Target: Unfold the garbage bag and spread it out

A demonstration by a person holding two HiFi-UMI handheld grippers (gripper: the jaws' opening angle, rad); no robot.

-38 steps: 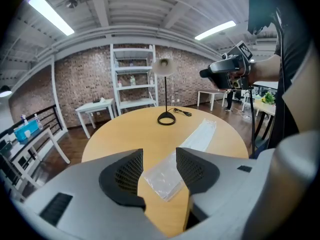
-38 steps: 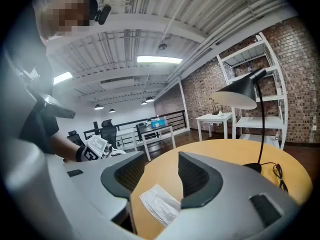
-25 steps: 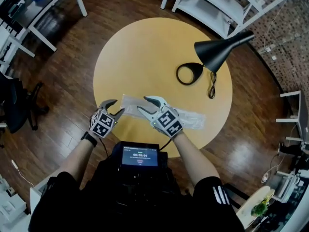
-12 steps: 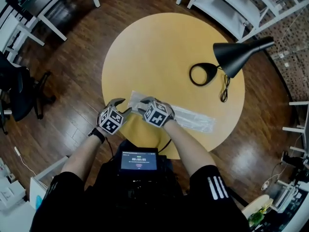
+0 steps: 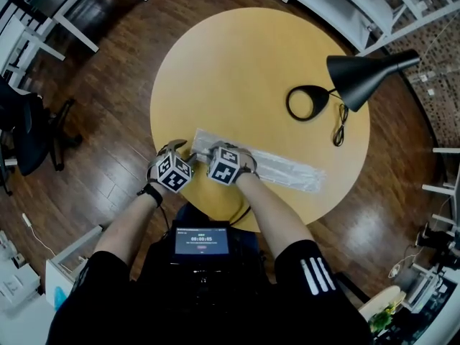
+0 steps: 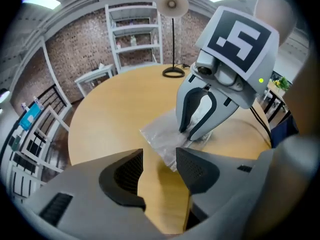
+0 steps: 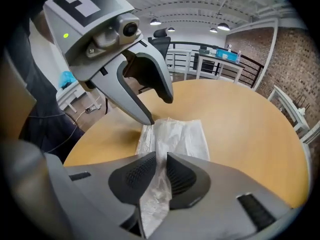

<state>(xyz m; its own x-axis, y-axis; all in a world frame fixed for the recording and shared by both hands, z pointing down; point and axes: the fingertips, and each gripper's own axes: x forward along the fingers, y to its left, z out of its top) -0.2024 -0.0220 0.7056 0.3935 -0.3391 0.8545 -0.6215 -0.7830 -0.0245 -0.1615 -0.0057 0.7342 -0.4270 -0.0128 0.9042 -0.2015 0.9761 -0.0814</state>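
A folded clear garbage bag [image 5: 280,169] lies flat on the round yellow table [image 5: 244,56], near its front edge. My right gripper [image 5: 203,150] is over the bag's left end. Its jaws have just been closing, and the film [image 7: 177,136] now runs pinched between the pads [image 7: 182,176], so my right gripper [image 7: 161,160] is shut on the bag. My left gripper [image 5: 177,146] hovers just left of that end, pointing down. In the left gripper view my left gripper [image 6: 159,155] stands open over bare table, with the bag's corner [image 6: 162,139] just beyond its tips and the right gripper [image 6: 196,132] behind it.
A black desk lamp [image 5: 363,74] with a ring base [image 5: 307,103] and a cable [image 5: 339,131] stands at the table's right side. White shelving [image 5: 338,6] is behind the table and a dark chair [image 5: 25,139] to the left. The table edge is close to my hands.
Both grippers have come down toward the bag's left end. The right gripper's jaws went from wide open to closed on the film. The left gripper stayed open.
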